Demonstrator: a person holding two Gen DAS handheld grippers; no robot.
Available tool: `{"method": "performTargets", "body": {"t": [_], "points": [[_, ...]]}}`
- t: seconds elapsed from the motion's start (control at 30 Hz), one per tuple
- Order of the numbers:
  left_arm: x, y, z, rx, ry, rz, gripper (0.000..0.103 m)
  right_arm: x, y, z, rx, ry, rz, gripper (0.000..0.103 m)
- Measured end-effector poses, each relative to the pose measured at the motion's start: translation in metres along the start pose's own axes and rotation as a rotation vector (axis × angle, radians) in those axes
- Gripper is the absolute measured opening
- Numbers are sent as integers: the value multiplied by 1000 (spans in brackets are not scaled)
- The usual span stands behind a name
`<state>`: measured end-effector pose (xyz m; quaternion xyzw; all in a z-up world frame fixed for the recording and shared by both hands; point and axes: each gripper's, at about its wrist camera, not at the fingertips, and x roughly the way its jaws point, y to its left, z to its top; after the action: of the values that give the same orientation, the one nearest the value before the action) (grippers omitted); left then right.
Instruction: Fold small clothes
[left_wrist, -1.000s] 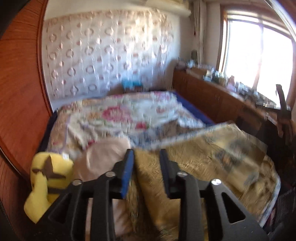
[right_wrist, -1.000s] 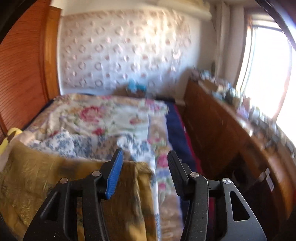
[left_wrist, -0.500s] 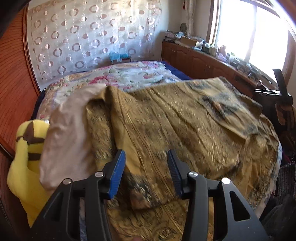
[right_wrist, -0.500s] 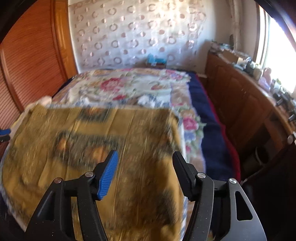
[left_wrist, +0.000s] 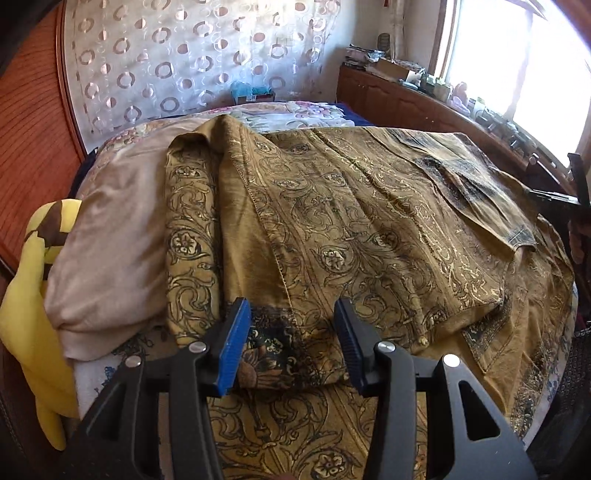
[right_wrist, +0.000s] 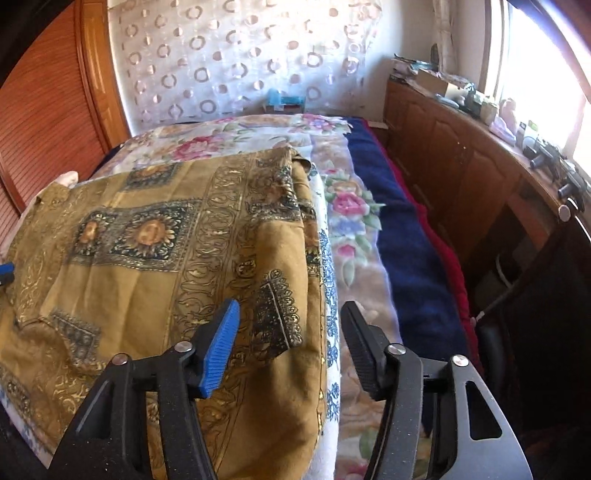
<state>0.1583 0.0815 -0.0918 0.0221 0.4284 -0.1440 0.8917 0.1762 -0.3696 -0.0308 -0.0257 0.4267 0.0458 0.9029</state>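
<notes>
The bed (left_wrist: 325, 110) is viewed steeply downward from close over its near edge by both wrist cameras, towards the curtained far wall. The gold patterned garment (left_wrist: 351, 229) (right_wrist: 155, 240) is shared.

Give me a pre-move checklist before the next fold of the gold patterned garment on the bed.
1. Gold patterned garment spread on the bed: ok, lying mostly flat.
2. Left gripper empty: ok, open over the near hem, pads not pressing cloth.
3. Right gripper empty: ok, open above the garment's right edge; jaws just closed slightly.
4. Left side smooth: not ok, a long fold runs beside the beige cloth.
5. Yellow plush toy out of the way: ok.
6. Far edge of the garment flat: cannot tell.
</notes>
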Motion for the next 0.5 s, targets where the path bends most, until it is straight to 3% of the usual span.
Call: {"method": "performTargets", "body": {"t": [0.03,0.1,0.17,0.33,0.5], "points": [[0,-1,-1,5,-2,5,46,4,1,1,-2,7,-7,50],[0,-2,-2,20,-12,16,47,11,4,2,-1,18,-4,34],[1,-5,-4,35,-20,26,47,19,10,2,-10,37,23,8],[0,-6,-4,37,-19,22,50,13,26,2,-17,0,95,5],[0,-8,-4,45,-18,30,51,18,36,-2,-28,-3,54,5]]}}
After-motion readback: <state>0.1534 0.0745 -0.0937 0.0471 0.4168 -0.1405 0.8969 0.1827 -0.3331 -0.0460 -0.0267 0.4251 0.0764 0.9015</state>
